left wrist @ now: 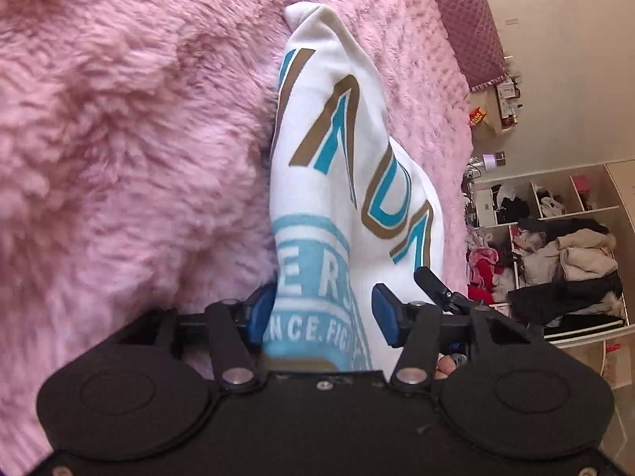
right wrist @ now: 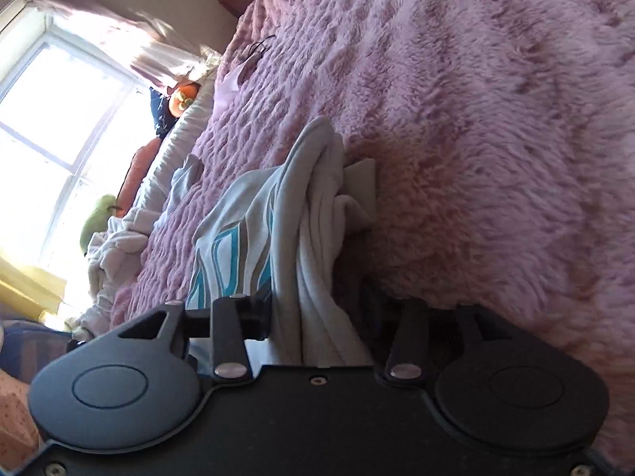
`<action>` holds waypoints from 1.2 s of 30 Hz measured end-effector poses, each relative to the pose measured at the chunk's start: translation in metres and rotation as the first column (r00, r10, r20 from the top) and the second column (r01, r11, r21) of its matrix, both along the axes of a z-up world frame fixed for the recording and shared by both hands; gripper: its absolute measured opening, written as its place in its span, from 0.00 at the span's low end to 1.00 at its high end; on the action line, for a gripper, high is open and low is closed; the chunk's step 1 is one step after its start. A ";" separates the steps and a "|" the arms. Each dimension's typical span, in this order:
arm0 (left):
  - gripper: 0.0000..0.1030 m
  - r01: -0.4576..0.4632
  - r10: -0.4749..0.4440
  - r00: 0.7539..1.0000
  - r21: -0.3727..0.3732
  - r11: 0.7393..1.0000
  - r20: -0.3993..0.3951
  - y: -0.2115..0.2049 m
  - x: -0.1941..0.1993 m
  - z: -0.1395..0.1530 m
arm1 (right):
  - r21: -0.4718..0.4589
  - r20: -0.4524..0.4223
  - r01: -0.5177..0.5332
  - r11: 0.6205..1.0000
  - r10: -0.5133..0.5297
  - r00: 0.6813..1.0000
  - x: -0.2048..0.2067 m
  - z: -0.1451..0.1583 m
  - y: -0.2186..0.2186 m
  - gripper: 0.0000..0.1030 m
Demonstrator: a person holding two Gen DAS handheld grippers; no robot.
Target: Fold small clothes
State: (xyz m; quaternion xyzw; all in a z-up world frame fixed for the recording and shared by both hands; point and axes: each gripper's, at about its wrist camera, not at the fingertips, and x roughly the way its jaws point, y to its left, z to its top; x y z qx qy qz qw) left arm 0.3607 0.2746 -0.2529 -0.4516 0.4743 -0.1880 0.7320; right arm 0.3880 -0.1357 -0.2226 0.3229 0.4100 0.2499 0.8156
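Sweatshirt lies folded on the pink blanket, running between both spread tongs, left and right; I'd back straight out without snagging cloth.

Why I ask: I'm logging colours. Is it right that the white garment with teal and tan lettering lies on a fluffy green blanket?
Not quite: the blanket is pink, not green, as the left wrist view shows. The white garment with teal and tan lettering does lie on it.
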 end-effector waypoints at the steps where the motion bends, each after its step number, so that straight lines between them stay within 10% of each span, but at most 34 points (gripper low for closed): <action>1: 0.63 0.020 -0.020 1.000 0.018 1.000 0.004 0.001 -0.011 0.004 | -0.002 0.006 -0.024 1.000 0.024 1.000 -0.009 0.004 -0.009 0.49; 11: 0.74 0.084 -0.083 0.996 0.011 0.996 -0.043 -0.033 -0.080 -0.015 | -0.028 -0.052 -0.144 0.989 0.142 0.988 -0.072 -0.011 -0.029 0.58; 12: 0.69 0.070 -0.069 0.996 0.007 0.998 -0.056 -0.036 -0.075 -0.013 | -0.040 -0.050 -0.150 0.988 0.148 0.988 -0.073 -0.010 -0.023 0.57; 14: 0.24 0.069 -0.066 0.995 0.039 0.997 -0.081 -0.040 -0.069 -0.004 | -0.084 -0.054 -0.157 0.984 0.153 0.987 -0.072 -0.002 -0.009 0.27; 21: 0.12 0.103 -0.106 0.990 -0.042 0.994 -0.091 -0.024 -0.098 0.013 | -0.092 -0.086 -0.172 0.981 0.164 0.983 -0.096 0.028 -0.009 0.19; 24: 0.21 0.137 -0.135 0.980 0.004 0.991 -0.145 -0.026 -0.109 -0.014 | -0.174 -0.110 -0.193 0.966 0.176 0.978 -0.106 0.003 -0.007 0.21; 28: 0.34 0.147 -0.151 0.979 -0.044 0.988 -0.139 -0.009 -0.115 -0.011 | -0.064 -0.156 -0.165 0.984 0.153 0.976 -0.104 -0.004 -0.026 0.30; 32: 0.63 0.107 -0.107 0.994 0.094 0.990 0.001 0.014 -0.099 0.034 | -0.160 -0.008 -0.136 0.978 0.136 0.991 -0.089 0.037 -0.031 0.51; 36: 0.71 -0.055 0.047 0.996 0.107 0.993 0.077 0.030 -0.045 0.045 | -0.101 0.065 -0.080 0.992 0.086 0.994 -0.036 0.053 -0.023 0.59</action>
